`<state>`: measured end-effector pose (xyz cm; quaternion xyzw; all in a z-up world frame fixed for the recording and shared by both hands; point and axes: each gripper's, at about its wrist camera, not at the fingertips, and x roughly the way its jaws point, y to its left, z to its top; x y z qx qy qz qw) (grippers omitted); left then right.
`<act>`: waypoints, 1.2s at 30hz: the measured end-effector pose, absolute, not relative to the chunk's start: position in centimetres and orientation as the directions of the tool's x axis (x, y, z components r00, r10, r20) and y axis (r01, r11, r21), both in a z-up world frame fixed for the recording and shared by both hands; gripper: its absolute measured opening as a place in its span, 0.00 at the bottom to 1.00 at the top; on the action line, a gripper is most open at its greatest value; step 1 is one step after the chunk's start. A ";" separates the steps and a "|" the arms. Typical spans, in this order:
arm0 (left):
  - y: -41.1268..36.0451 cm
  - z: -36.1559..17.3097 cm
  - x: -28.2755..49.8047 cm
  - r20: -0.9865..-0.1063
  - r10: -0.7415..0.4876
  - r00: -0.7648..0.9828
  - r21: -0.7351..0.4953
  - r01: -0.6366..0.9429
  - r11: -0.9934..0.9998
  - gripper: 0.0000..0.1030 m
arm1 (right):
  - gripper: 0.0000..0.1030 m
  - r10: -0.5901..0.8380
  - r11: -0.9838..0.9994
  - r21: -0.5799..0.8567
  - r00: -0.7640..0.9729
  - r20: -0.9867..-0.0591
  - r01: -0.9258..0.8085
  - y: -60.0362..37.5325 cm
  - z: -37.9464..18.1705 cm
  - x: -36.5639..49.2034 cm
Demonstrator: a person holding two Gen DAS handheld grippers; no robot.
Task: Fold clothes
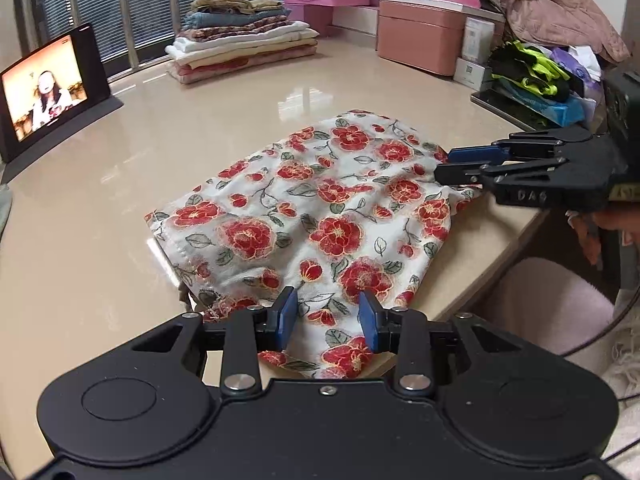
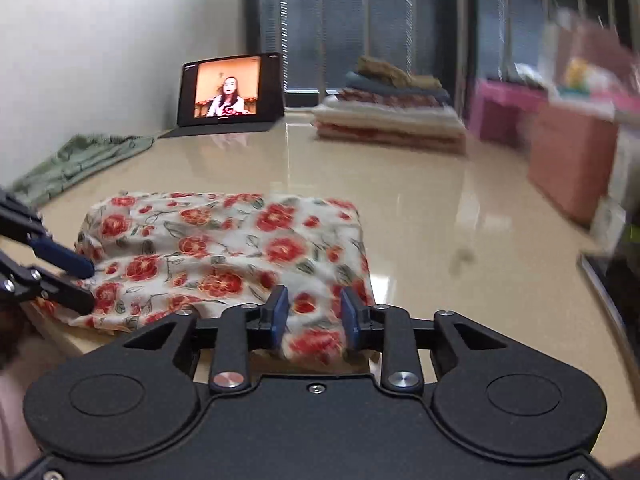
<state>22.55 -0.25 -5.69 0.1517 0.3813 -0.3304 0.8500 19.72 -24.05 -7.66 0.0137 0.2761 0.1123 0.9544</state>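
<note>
A white cloth with red flowers (image 1: 320,208) lies folded on the beige table, its near edge hanging over the table's front edge. It also shows in the right wrist view (image 2: 224,248). My left gripper (image 1: 328,320) is open, its blue pads on either side of the cloth's near edge. My right gripper (image 2: 314,320) is open, its pads astride the cloth's near right corner. The right gripper shows in the left wrist view (image 1: 444,164) at the cloth's right edge. The left gripper shows in the right wrist view (image 2: 90,284) at the cloth's left edge.
A stack of folded clothes (image 1: 244,40) sits at the back of the table (image 1: 140,152). A tablet playing video (image 1: 48,88) stands at the back left. Pink boxes (image 1: 420,36) and clutter line the right. A green garment (image 2: 80,160) lies at the left.
</note>
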 end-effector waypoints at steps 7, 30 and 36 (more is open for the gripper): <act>1.4 -5.2 25.7 -0.807 -0.434 0.399 0.006 0.741 0.671 0.34 | 0.31 0.280 0.960 0.178 0.776 -0.566 -0.217 -22.9 -7.1 18.1; -1.4 -1.5 23.1 -0.674 -0.545 0.499 -0.064 0.695 0.716 0.64 | 0.11 0.315 0.847 0.528 0.739 -0.596 0.064 -27.1 -7.8 18.2; -3.2 -1.4 23.8 -0.680 -0.552 0.483 -0.127 0.664 0.737 0.64 | 0.02 0.353 0.798 0.597 0.739 -0.573 0.082 -27.5 -8.6 18.5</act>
